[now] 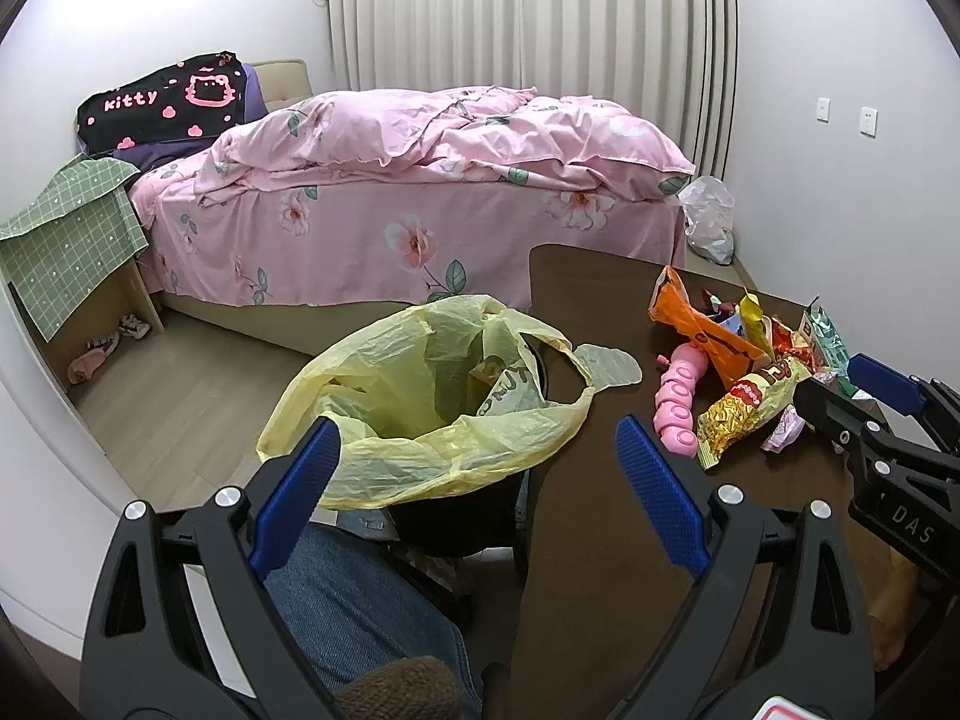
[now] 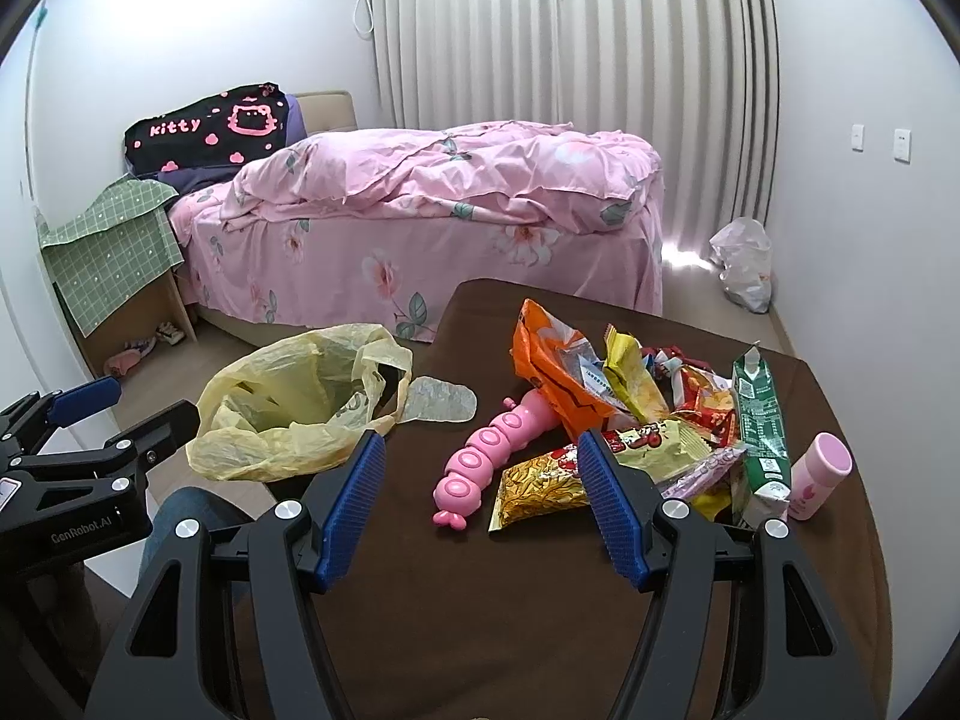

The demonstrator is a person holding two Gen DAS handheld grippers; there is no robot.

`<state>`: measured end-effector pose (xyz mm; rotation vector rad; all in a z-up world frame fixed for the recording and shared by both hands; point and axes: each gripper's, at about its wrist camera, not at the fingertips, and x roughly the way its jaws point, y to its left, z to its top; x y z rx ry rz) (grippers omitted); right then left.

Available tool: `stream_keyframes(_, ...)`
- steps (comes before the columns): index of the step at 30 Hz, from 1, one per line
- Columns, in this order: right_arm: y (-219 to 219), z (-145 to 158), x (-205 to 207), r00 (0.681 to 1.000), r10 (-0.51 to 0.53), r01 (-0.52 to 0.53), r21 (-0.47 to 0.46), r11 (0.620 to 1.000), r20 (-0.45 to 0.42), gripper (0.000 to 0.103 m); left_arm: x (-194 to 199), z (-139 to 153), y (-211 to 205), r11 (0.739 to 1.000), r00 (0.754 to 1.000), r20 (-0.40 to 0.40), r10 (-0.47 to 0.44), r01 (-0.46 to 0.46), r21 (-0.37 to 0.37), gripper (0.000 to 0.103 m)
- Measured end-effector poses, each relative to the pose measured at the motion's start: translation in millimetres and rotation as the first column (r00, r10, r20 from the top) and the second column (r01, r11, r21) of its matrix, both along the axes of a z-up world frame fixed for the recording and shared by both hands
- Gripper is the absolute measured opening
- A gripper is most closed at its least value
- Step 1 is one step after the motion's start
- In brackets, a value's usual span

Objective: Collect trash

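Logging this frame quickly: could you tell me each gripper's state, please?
Left gripper: open, holding nothing.
Right gripper: open, holding nothing.

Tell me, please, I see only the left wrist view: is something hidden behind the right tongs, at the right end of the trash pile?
Observer: Yes. A pink bottle stands on the table, just right of the green carton.
Operator: Is that carton closed?
Observer: No. The right wrist view shows its whole length, and its top end is opened.
Operator: Do the right tongs hold anything?
Observer: No. The right tongs are open and empty, with the pink toy between their tips in that view.
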<state>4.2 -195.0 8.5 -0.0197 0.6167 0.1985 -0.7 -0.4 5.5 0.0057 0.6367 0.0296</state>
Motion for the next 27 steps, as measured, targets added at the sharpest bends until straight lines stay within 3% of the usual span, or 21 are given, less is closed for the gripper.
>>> stream_keyframes(27, 1.3, -0.2, 0.9, 1.000, 0.005, -0.005, -0.007, 1.000, -0.001, 0.063, 2.8, -2.1, 4.8, 1.000, 1.000, 0.007, 0.018, -0.018, -0.005, 0.089)
